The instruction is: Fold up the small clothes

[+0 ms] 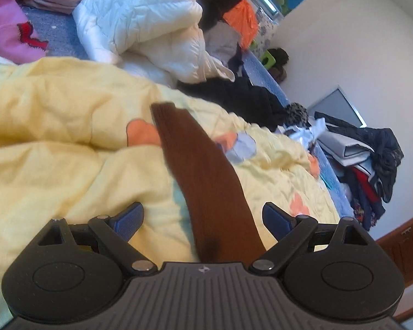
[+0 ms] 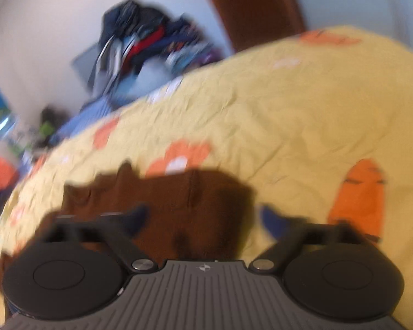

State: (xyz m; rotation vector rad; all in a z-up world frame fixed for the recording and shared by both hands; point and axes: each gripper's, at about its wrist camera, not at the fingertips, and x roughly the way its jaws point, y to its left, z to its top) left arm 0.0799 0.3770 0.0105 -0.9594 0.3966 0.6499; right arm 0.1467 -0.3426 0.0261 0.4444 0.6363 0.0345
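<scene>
**Both claws wide over the brown sock: line up before I pinch**

My left gripper [image 1: 202, 217] stands wide, its blue pads [image 1: 129, 218] well apart, and the brown sock [image 1: 198, 170] runs straight out between them as a long strip across the yellow quilt [image 1: 55, 115]. No pad presses on it, so I hold nothing here. My right gripper [image 2: 203, 220] is spread wide as well; that view is badly smeared, but I can make out the brown sock [image 2: 162, 200] lying crumpled on the yellow quilt [image 2: 275, 104], partly between and partly outside my fingers, touched by neither pad as far as I can tell.

I judge the step in hand to be laying the sock flat and taking its ends for a fold. To do it well, I should steady both hands first, since the blur tells me I cannot place a pinch precisely yet. Then I want one claw at the far cuff end and the other at the near end, pads across the width, biting the sock alone and not the quilt beneath, which is soft and wrinkled and will lift with it if I dig too deep. A shallow, level approach suits this. The heaps of clothes [image 1: 140, 24] beyond lie well apart and need no care.
</scene>
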